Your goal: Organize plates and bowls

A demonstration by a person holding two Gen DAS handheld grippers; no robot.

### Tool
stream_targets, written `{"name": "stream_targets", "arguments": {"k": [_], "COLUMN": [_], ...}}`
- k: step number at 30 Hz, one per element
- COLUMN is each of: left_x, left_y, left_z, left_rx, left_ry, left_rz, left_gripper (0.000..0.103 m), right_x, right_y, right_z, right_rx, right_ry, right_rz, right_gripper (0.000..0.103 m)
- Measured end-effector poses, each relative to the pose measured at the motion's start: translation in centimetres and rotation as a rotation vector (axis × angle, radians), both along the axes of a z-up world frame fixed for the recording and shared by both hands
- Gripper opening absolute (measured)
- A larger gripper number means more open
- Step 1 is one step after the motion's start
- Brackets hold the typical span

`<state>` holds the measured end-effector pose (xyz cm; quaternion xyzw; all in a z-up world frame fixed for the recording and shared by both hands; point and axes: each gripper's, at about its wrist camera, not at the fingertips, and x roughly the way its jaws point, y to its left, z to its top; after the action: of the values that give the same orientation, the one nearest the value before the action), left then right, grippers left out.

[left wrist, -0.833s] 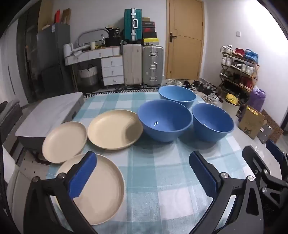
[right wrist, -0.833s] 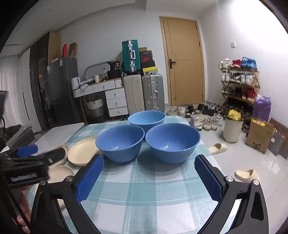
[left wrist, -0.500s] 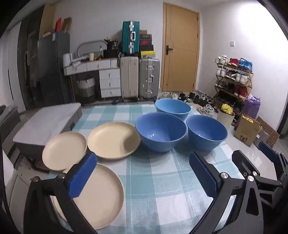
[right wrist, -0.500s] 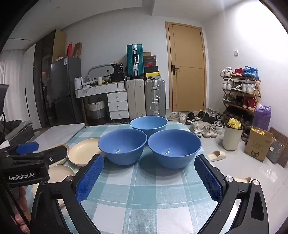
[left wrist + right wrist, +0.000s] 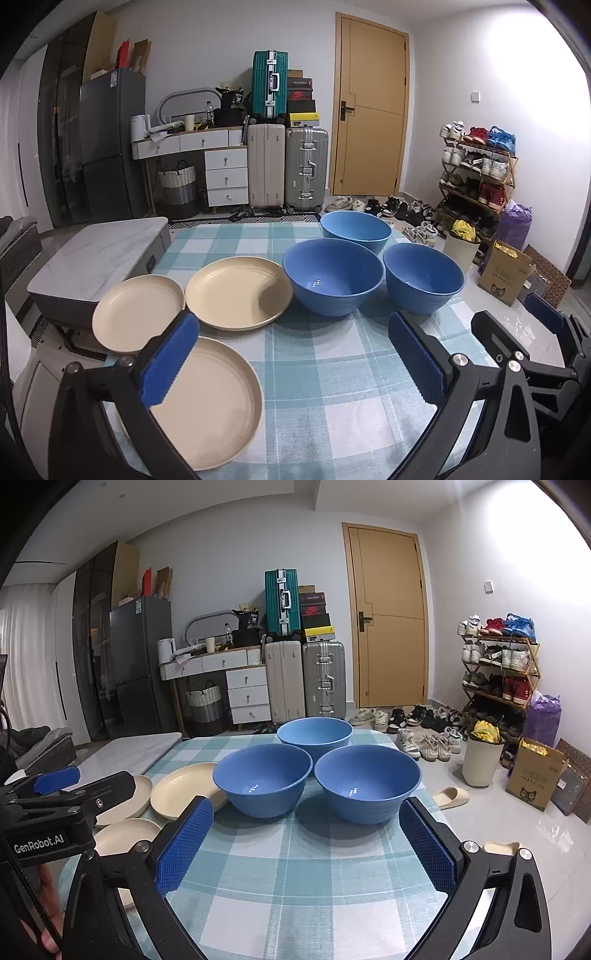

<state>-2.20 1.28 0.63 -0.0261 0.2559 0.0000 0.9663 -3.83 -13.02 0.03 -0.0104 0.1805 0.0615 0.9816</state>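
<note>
Both the left gripper [image 5: 295, 363] and the right gripper [image 5: 304, 843] are spread wide, holding nothing, above the tabletop [image 5: 332, 369]. Three blue bowls [image 5: 332, 282] sit empty beside three cream plates [image 5: 238, 291].

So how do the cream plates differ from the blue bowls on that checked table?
The plates are cream, shallow and almost flat; the bowls are blue, deep and steep-sided. The plates sit on the left part of the table, the bowls on the right. The bowls stand taller than the plates. Shared: three of each, all upright, empty, none stacked, and neither open gripper, left or right, touches any.
</note>
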Motion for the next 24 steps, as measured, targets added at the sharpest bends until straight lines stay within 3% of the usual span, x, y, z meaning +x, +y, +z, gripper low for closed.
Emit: {"name": "stream_targets", "arguments": {"k": [13,24], "left_x": [-0.3,-0.3], "left_y": [2.5,6.0], "left_z": [1.0,1.0], "left_rx": [-0.010,-0.024], "left_ry": [-0.006,0.007], "left_rz": [0.052,0.111], "left_gripper": [0.103,0.103], "right_x": [0.1,0.7], "right_y": [1.4,5.1], "right_z": [1.7,2.7], "right_rx": [-0.021,-0.056], "right_ry": [0.012,0.001], "right_rz": [0.053,0.142], "right_gripper": [0.103,0.103]}}
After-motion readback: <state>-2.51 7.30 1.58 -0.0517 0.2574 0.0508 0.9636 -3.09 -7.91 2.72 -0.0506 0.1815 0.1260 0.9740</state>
